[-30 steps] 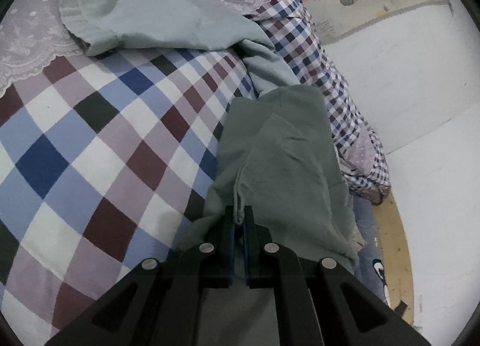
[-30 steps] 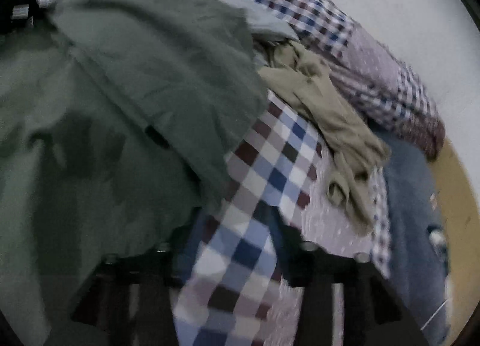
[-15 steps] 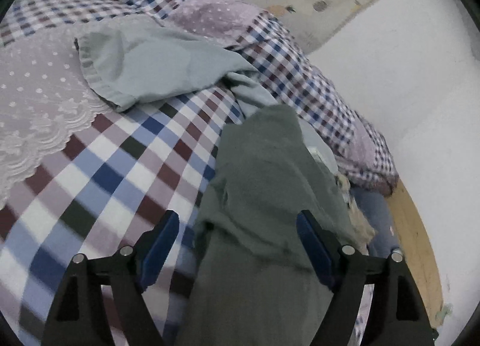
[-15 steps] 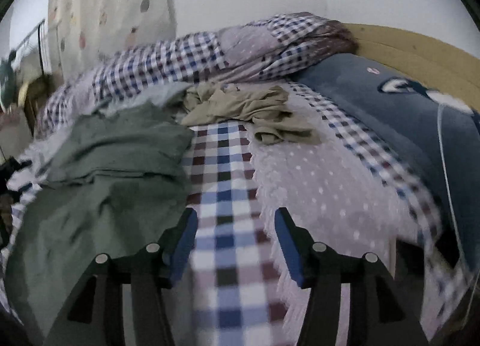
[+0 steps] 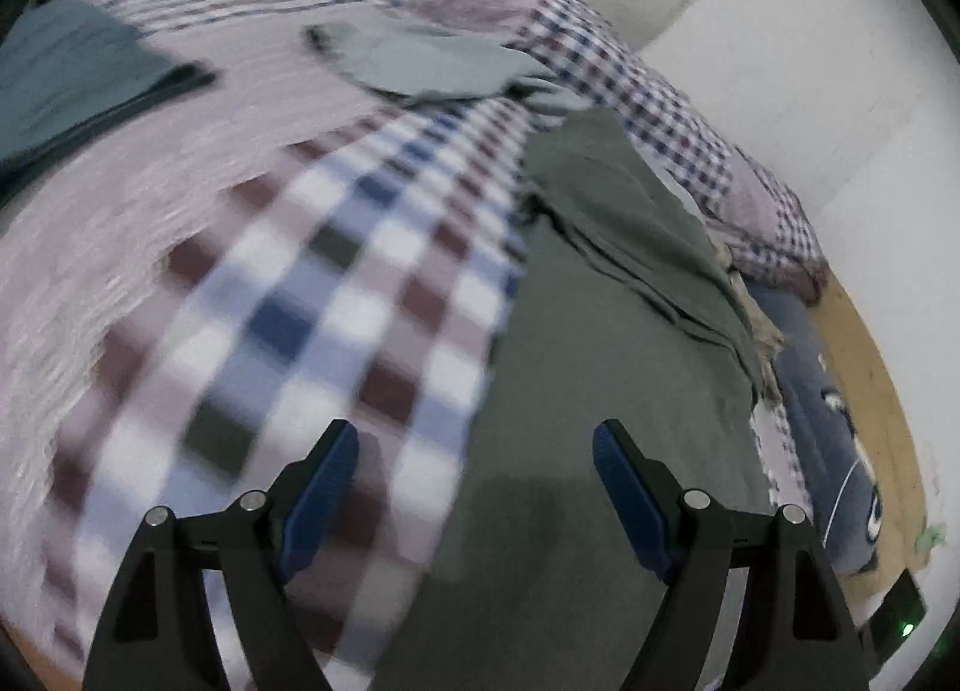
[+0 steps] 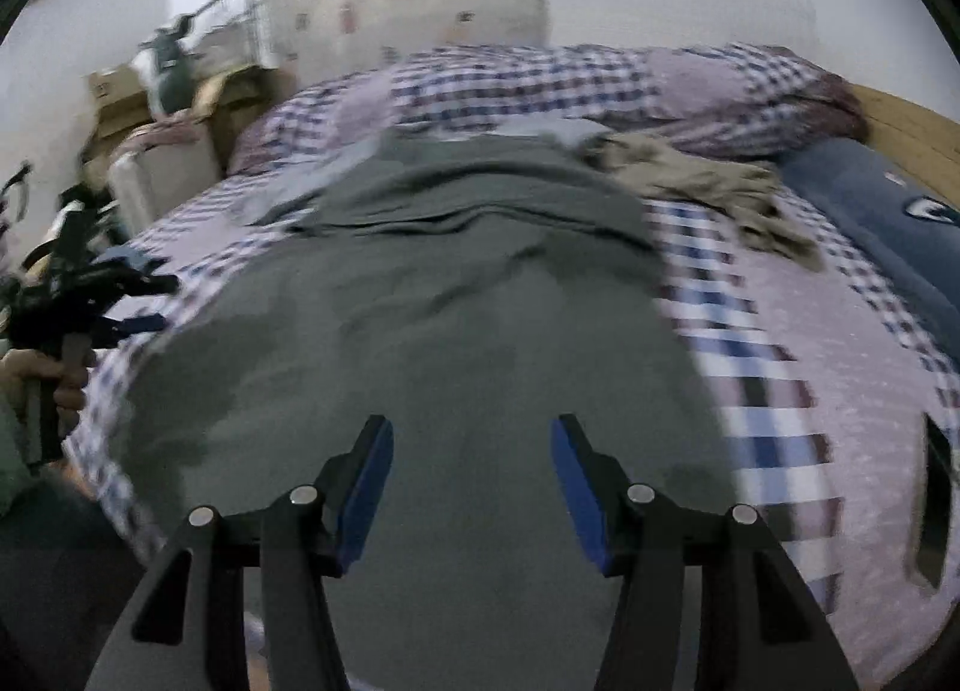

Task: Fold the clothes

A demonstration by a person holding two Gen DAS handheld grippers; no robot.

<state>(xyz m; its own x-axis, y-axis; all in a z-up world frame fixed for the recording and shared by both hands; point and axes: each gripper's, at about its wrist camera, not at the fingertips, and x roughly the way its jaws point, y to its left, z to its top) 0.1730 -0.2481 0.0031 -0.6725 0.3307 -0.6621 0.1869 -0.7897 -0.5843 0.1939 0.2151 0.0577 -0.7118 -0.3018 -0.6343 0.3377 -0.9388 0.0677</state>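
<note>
Left wrist view, left to right: a folded teal garment (image 5: pixel 66 73) lies at the far left edge of the bed; the checked bedspread (image 5: pixel 288 295) fills the middle, blurred; a pale blue-grey garment (image 5: pixel 420 61) lies farther back. The left tool (image 5: pixel 474 451) is released, blue pads spread wide with nothing between them, above the near edge of the grey-green garment (image 5: pixel 600 343). That garment lies spread flat along the bed, its far end folded over in layers. A dark blue pillow (image 5: pixel 828 427) sits at the right by the wooden bed frame.

Right wrist view, left to right: a hand (image 6: pixel 42 379) grips the other tool's handle at the left edge. The right tool (image 6: pixel 472 451) is released, pads apart and empty, over the same grey-green garment. A crumpled tan garment (image 6: pixel 708 187) lies behind and to the right.
</note>
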